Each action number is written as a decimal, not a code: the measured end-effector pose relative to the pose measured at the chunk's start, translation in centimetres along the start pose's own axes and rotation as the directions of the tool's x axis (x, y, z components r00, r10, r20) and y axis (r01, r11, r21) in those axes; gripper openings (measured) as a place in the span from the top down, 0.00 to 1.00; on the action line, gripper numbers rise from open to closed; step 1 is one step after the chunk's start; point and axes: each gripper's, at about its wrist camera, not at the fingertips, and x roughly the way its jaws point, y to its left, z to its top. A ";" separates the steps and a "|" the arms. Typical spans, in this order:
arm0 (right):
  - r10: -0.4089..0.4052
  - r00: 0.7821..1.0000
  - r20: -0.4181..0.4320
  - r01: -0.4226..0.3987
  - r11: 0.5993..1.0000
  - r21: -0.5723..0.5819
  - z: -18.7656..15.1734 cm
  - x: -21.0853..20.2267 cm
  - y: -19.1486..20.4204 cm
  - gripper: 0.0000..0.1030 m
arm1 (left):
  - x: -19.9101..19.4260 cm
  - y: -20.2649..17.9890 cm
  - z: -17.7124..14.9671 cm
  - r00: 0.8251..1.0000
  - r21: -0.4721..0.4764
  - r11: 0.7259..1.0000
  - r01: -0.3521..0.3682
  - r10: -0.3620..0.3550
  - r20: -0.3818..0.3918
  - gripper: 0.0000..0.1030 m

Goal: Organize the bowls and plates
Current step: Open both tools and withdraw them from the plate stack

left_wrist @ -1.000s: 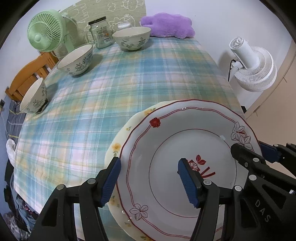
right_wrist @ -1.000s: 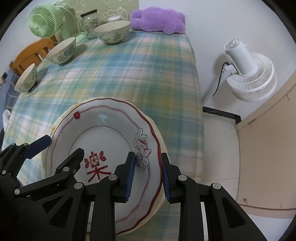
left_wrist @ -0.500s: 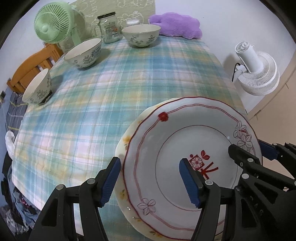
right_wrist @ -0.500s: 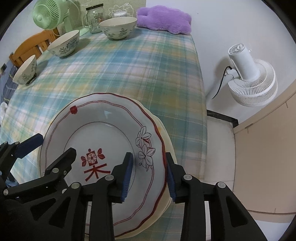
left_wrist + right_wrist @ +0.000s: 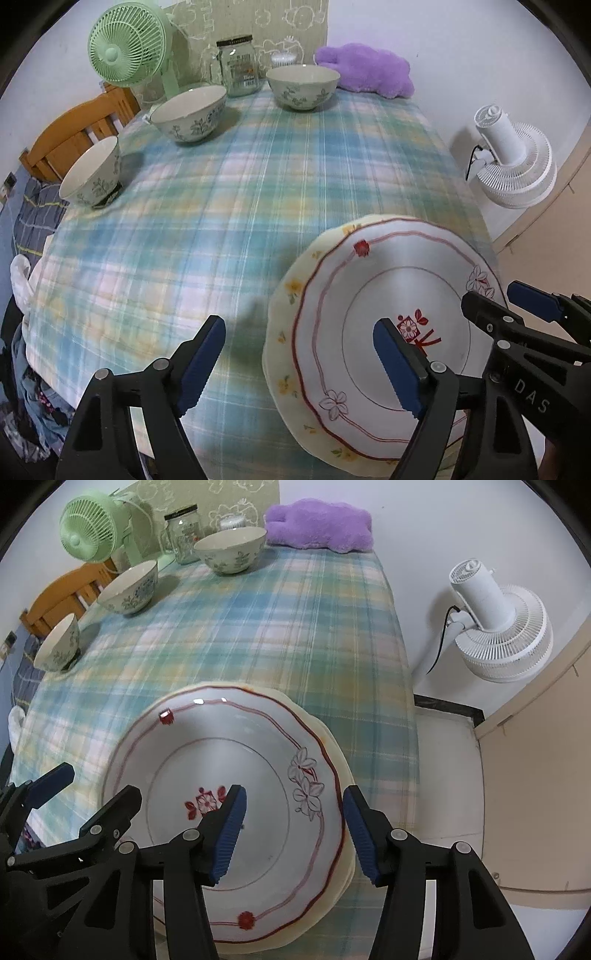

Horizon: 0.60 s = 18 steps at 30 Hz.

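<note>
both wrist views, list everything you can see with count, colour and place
red-rimmed plate: 1, white, near table edge, on top of yellow-flowered plate
yellow-flowered plate: 1, cream, underneath
bowls: 3, cream with floral print, far left side
glass jar: 1, clear, far end
green fan: 1, far left corner
purple plush: 1, far end
white fan: 1, right of table
tablecloth: 1, plaid
chair: 1, wooden, left
left gripper: open
right gripper: open, astride plate rims

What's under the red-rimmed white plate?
A cream plate with yellow flowers lies under the red-rimmed white plate; only its rim shows. Its middle, and anything beneath, is covered.
</note>
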 end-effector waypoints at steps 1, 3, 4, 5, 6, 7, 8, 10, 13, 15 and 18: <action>-0.007 1.000 0.008 0.007 1.000 0.003 0.1 -0.3 0.2 0.44 | -0.1 0.3 0.2 1.000 0.002 1.000 0.006 -0.006 0.006 0.19; -0.025 0.999 0.030 0.025 1.000 0.002 0.4 -0.9 0.9 0.44 | -0.3 0.9 0.5 1.000 0.010 1.000 0.019 -0.019 0.018 0.19; -0.033 0.999 0.038 0.033 0.999 0.005 0.4 -1.1 1.2 0.44 | -0.5 1.4 0.8 0.999 0.021 0.999 0.029 -0.030 0.027 0.19; -0.043 0.998 0.048 0.042 0.999 0.013 0.5 -1.5 1.6 0.44 | -0.5 1.6 0.9 0.999 0.027 0.999 0.036 -0.036 0.032 0.19; -0.049 0.997 0.056 0.048 0.999 0.024 0.6 -1.8 1.9 0.44 | -0.6 2.2 1.2 0.998 0.039 0.998 0.045 -0.046 0.037 0.19; -0.053 0.997 0.060 0.051 0.998 0.034 0.8 -1.9 2.1 0.44 | -0.7 2.7 1.4 0.998 0.047 0.998 0.051 -0.053 0.039 0.19; -0.056 0.997 0.062 0.053 0.997 0.047 0.9 -2.1 2.5 0.44 | -0.9 3.1 1.5 0.997 0.053 0.997 0.055 -0.057 0.042 0.19; -0.066 0.996 0.062 0.061 0.996 0.072 1.1 -2.4 3.6 0.44 | -1.1 4.3 1.9 0.996 0.074 0.995 0.065 -0.069 0.048 0.19; -0.081 0.995 0.059 0.074 0.991 0.108 1.3 -2.7 5.5 0.44 | -1.7 6.5 2.5 0.995 0.099 0.992 0.074 -0.080 0.056 0.19; -0.068 0.995 0.074 0.058 0.989 0.138 1.5 -3.1 7.0 0.44 | -2.0 8.1 2.9 0.994 0.105 0.991 0.086 -0.094 0.064 0.19; -0.074 0.994 0.077 0.062 0.987 0.145 2.0 -3.5 9.3 0.43 | -2.2 10.8 3.4 0.993 0.108 0.990 0.092 -0.100 0.069 0.19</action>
